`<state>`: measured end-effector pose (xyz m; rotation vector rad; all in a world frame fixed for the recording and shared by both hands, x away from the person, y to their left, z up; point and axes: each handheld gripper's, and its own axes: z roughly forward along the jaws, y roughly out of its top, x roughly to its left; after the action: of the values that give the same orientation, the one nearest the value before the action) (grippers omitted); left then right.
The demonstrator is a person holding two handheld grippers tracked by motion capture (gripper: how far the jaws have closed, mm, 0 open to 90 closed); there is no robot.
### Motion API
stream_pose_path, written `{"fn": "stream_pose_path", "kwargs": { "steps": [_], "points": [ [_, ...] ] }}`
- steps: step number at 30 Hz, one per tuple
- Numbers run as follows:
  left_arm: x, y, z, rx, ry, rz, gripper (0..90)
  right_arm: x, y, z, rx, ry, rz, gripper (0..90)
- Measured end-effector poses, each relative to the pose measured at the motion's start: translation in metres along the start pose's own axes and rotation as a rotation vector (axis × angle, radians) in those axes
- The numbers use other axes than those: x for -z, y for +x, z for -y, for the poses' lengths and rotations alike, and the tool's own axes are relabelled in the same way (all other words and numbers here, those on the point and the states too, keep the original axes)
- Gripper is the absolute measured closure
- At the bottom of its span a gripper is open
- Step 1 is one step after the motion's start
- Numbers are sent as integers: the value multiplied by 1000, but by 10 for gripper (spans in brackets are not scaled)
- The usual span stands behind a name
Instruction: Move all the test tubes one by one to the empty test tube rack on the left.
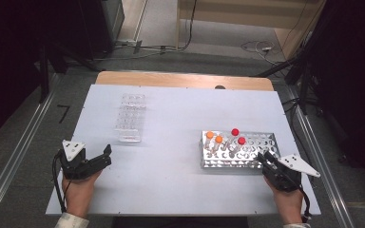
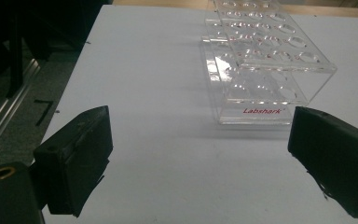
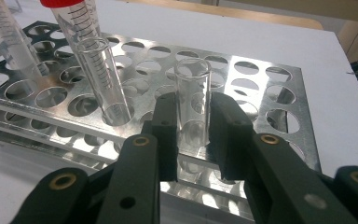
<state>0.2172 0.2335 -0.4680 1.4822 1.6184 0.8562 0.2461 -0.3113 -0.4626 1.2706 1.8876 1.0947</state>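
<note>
Uncapped glass tube [image 3: 192, 100] upright in metal rack [image 3: 279, 93], between right hand-held gripper [image 3: 193, 135] jaws

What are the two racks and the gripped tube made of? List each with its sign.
Right rack: looks like metal, shiny silver, punched holes reflecting light.
Left rack: clear plastic, likely acrylic; the table shows through it.
Tube in the right tongs: transparent, glass or plastic, cannot tell which.
</note>
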Motion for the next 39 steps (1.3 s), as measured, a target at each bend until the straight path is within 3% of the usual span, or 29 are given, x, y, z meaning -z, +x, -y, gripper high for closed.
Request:
{"fn": "stream_pose_path", "kwargs": {
  "steps": [10,18,29,39],
  "points": [
    [0,0,0,-2,0,0,67,2,0,-1,-3,-7,20,733],
    [1,0,0,0,0,-3,67,12,3,-9,12,-58,35,738],
    [1,0,0,-2,-1,-5,67,35,3,-23,-11,-132,31,738],
    [4,0,-1,9,-10,-13,67,58,14,-25,-10,-158,-39,738]
  ]
}}
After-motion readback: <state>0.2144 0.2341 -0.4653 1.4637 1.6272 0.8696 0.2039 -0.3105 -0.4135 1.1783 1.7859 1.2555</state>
